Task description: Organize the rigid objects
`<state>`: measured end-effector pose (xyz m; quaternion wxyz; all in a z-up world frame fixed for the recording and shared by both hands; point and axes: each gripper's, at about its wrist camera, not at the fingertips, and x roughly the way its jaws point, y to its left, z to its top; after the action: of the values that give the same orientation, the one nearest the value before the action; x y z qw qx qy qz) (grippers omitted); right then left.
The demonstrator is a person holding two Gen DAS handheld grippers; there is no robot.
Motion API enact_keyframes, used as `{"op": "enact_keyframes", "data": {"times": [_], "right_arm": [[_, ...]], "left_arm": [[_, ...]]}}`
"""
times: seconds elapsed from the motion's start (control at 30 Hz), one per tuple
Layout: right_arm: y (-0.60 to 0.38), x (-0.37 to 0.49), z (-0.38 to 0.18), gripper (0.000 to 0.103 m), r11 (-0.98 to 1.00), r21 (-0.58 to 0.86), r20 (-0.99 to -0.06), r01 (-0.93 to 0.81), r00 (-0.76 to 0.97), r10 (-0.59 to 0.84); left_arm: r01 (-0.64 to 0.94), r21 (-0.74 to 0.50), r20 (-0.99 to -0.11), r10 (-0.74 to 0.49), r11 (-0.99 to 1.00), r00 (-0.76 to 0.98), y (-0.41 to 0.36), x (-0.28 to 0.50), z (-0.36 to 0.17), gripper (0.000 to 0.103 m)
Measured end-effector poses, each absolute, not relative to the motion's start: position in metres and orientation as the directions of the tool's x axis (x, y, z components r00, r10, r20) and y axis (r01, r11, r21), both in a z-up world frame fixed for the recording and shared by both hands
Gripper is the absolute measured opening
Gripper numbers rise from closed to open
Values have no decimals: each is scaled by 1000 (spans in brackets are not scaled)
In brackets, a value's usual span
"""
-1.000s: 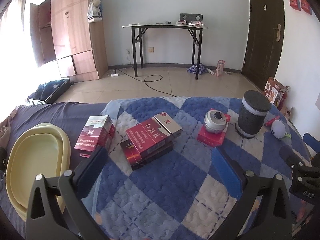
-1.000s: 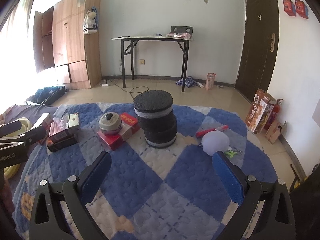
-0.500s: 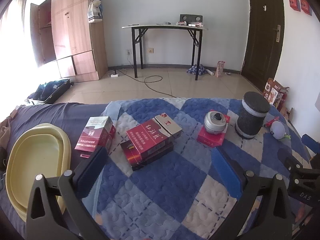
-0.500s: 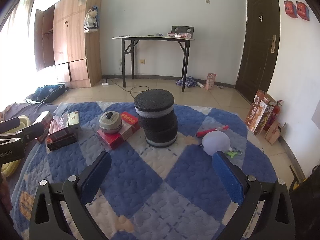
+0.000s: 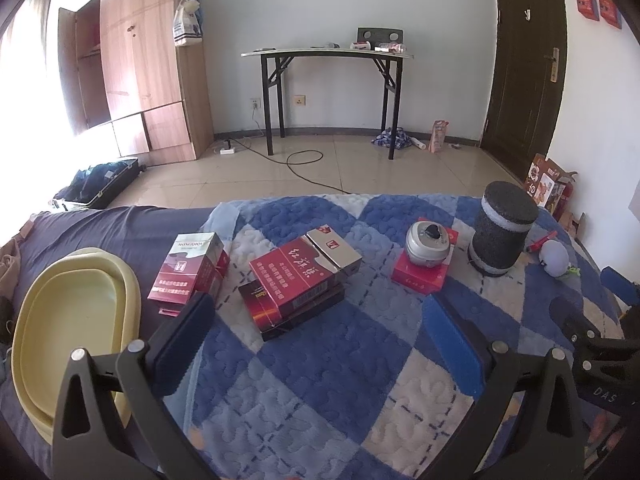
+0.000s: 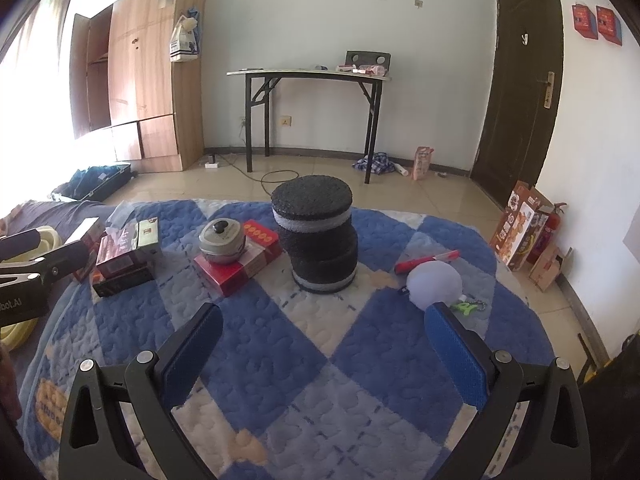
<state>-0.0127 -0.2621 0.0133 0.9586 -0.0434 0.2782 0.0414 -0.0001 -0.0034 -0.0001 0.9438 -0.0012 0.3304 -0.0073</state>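
Observation:
On the blue and white quilt lie a stack of red cartons [image 5: 300, 284] [image 6: 124, 256], a separate red pack [image 5: 186, 268], a flat red box [image 5: 424, 268] [image 6: 240, 260] with a small silver pot [image 5: 427, 242] [image 6: 222, 240] on top, and a black foam cylinder [image 5: 502, 228] [image 6: 320, 236]. A yellow basin [image 5: 68, 332] sits at the left. My left gripper [image 5: 320, 348] is open and empty, just short of the cartons. My right gripper [image 6: 324, 356] is open and empty, in front of the cylinder.
A white ball [image 6: 434, 284], a red marker [image 6: 426, 261] and a green clip [image 6: 466, 306] lie right of the cylinder. Beyond the bed are a tiled floor, a black folding table [image 6: 308, 76], a wooden wardrobe [image 6: 140, 80], a dark door [image 6: 516, 92] and cardboard boxes [image 6: 520, 228].
Both grippers have drifted slightly; the views shifted a little. Nothing was picked up or released, and the objects on the quilt have not moved.

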Motion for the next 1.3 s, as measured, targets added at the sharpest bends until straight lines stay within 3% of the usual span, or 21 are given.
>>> {"op": "enact_keyframes", "data": {"times": [1.3], "right_arm": [[-259,-11,10,103,991,-60,-551,-122,832,69]], "left_arm": [[38,3,-627,-28,999,779,-13,0,-5,103]]}}
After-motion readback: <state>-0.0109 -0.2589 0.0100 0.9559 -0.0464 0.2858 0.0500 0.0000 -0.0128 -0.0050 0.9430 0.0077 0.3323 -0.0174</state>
